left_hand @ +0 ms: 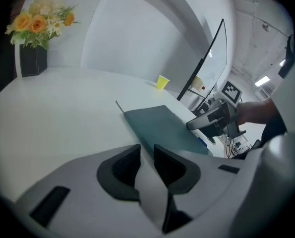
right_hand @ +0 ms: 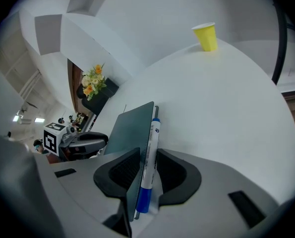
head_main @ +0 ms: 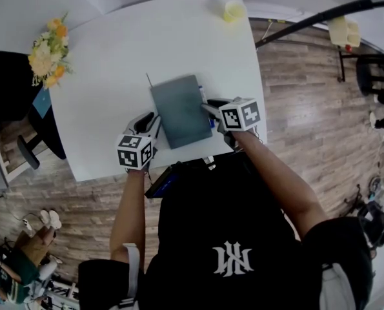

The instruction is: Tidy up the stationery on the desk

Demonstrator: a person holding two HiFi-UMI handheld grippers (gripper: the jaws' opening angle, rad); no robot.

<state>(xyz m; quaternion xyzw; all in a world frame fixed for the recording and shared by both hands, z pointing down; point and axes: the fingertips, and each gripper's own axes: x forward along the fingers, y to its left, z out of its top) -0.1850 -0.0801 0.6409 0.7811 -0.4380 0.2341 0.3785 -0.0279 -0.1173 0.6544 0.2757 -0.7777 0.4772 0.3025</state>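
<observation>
A bouquet of orange and cream flowers (head_main: 48, 50) stands at the tabletop's (head_main: 114, 76) 9 o'clock edge in the head view. At about 7 o'clock from the desk's centre, the left gripper (left_hand: 147, 150) rests low over the white surface, its fingers (left_hand: 125, 165) only a narrow slit apart and holding nothing; bare tabletop shows through the gap. A grey-green notebook (head_main: 181, 110) lies closed near the middle of the desk, at 1 o'clock from the left gripper. A marker pen (right_hand: 149, 162), white-barrelled with a blue cap, lies along the notebook's right edge, touching it. The right gripper (head_main: 212, 113) reaches in from the notebook's 3 o'clock side, fingers drawn in close on the pen and the notebook's edge together, with no gap visible on either side. A yellow paper cup (head_main: 233, 10) stands upright at 1 o'clock on the tabletop, well apart from both grippers.
</observation>
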